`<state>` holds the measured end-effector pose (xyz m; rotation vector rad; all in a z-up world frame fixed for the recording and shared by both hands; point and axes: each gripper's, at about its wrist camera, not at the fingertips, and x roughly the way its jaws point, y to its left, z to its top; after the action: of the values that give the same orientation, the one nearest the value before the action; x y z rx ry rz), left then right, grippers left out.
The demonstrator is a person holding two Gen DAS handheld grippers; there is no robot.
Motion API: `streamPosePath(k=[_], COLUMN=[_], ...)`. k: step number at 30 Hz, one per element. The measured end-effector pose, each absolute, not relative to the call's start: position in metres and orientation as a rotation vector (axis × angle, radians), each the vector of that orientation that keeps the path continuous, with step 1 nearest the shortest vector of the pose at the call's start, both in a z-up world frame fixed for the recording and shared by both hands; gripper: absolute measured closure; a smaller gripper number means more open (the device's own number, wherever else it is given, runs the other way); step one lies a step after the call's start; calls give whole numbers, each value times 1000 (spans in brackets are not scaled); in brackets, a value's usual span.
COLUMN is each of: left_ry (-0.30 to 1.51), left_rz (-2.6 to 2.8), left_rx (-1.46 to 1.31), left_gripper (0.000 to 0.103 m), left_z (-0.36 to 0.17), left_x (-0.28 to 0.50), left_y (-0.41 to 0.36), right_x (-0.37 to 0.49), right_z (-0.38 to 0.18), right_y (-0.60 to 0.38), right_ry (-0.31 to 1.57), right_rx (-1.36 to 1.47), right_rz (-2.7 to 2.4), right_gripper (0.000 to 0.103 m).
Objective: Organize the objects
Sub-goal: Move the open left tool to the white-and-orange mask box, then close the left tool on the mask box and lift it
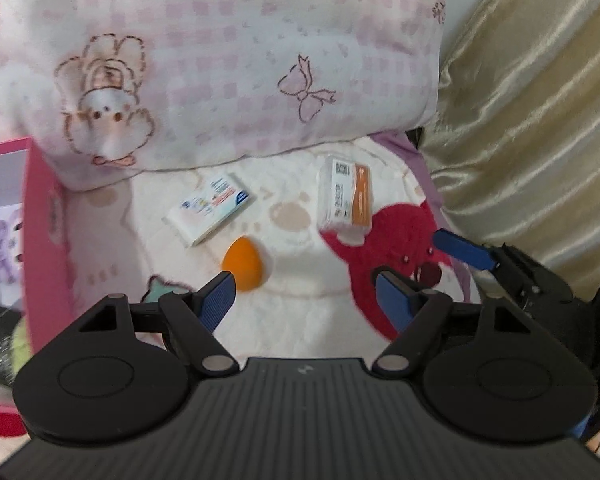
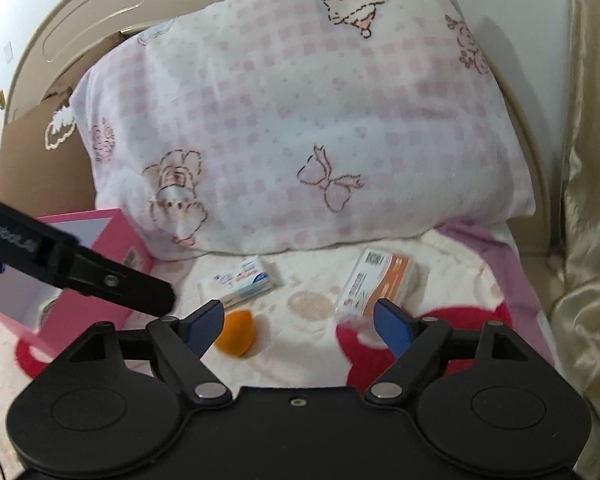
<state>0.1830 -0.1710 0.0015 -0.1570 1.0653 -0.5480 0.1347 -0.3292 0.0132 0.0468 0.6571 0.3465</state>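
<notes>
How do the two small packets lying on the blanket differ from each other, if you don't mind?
The white-and-blue box is opaque card lying flat; the orange-and-white pack looks clear-cased. The box lies nearer the pink bin, the pack partly on the blanket's red patch. Both are rectangular, below the pillow, untouched.

Black tools (image 1: 306,294), ribbed blue pads (image 1: 216,300)

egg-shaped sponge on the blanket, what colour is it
Plain orange sponge, no pattern; the left wrist view shows it best.

On blanket (image 1: 300,312): sponge (image 1: 242,264) front | flat box (image 1: 210,210) behind-left | clear case (image 1: 346,196) right | pillow (image 1: 228,60) behind | storage box (image 1: 44,240) left
</notes>
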Motion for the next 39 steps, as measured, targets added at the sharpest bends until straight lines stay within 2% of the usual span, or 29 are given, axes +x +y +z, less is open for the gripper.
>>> streamPosePath(k=[10, 21, 26, 30, 36, 37, 39], left_ry=[986, 941, 954, 982, 999, 991, 996], left_rz=[-553, -617, -617, -611, -610, -616, -623], left_rx=[-225, -182, -184, -214, -236, -235, -240], left_gripper=[28, 30, 36, 53, 60, 68, 68], left_z=[-28, -78, -95, -104, -113, -112, -110], left_x=[221, 234, 239, 250, 255, 254, 252], left_y=[-196, -241, -258, -266, -273, -273, -273], right_x=[156, 180, 182, 188, 191, 190, 188], right_z=[-35, -82, -88, -92, -94, -93, -93], right_y=[-343, -341, -333, -336, -339, -339, -338], right_ry=[542, 568, 569, 574, 614, 612, 616], right_rx=[85, 108, 68, 103, 122, 130, 129], right_rz=[227, 213, 212, 208, 211, 223, 226], right_gripper=[16, 16, 16, 16, 16, 17, 16])
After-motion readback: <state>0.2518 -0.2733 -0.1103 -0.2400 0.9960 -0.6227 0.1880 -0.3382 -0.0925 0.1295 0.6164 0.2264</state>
